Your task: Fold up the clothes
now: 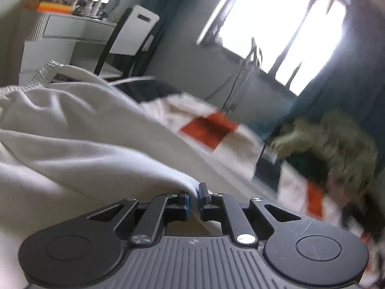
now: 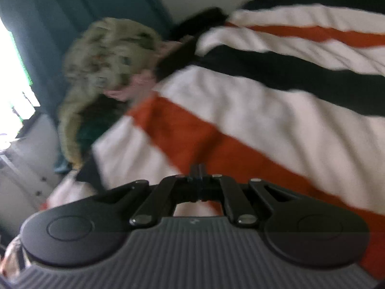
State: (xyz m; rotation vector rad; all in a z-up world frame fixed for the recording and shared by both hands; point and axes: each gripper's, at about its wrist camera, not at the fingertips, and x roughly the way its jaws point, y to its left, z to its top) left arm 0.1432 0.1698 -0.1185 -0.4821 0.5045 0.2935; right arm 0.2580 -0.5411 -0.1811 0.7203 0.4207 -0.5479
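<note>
- Striped bedspread: your work surface; its broad open stretch leaves room for folding.
- White garment: it lies rumpled on the bed, no fold visible; folding seems barely begun.
- Left gripper: clamps the garment's edge.
- Right gripper: closed, empty.

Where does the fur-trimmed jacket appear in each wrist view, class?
Left wrist view: jacket at the right edge, beyond the white garment.
Right wrist view: jacket upper left, beside the curtain.
Shared landmark: the striped blanket under it.
</note>
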